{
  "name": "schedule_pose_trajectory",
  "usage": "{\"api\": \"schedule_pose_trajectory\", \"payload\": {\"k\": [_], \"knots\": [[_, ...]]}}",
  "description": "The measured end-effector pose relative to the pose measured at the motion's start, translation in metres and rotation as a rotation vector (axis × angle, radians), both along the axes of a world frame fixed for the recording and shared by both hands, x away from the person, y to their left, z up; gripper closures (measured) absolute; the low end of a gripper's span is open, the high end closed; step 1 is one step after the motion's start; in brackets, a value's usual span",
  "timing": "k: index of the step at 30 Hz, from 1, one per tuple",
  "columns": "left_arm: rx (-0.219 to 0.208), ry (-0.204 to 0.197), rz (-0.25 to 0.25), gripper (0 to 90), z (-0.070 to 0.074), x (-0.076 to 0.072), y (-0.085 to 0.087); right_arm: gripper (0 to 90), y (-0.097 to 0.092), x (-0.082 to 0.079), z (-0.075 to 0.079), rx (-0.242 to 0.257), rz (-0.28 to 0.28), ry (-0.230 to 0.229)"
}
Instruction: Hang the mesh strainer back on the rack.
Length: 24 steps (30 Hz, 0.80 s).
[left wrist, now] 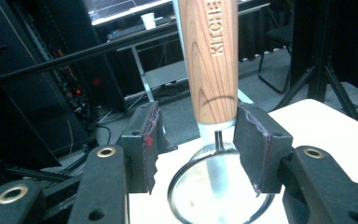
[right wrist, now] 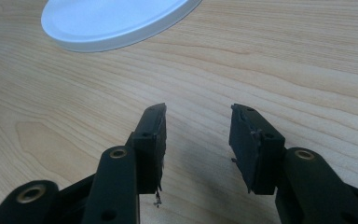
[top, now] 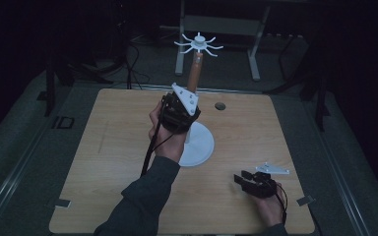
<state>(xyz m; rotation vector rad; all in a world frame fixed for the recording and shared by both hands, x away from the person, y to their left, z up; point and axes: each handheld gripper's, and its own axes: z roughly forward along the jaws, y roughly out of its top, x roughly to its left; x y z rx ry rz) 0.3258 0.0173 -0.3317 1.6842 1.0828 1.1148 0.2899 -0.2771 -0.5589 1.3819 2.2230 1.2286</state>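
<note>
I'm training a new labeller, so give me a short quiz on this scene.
1. True or false: the right tool holds something between its jaws.
2. What stands between the jaws of the left tool? A) a wooden handle B) a bottle C) a plate
3. Fill in: the white stand's round base rests on the wooden ____.
Key: 1 false, its jaws are open with nothing between them; 2 A; 3 table.
</note>
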Motion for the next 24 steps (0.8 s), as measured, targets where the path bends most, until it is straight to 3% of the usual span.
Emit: {"api": "schedule_pose_trajectory", "payload": {"k": [6,24], "knots": [[-0.005,-0.003,-0.051,48.9,0.0043,-0.011,-0.0009,55.5,0.0002,0.0001,-0.0001,0.0,0.001,0.001],[-0.025,0.02,-0.082,49.0,0.0045,-0.014,0.0013,53.8,-0.0035,0.0017,-0.0004,-0.011,-0.024,-0.005]]}}
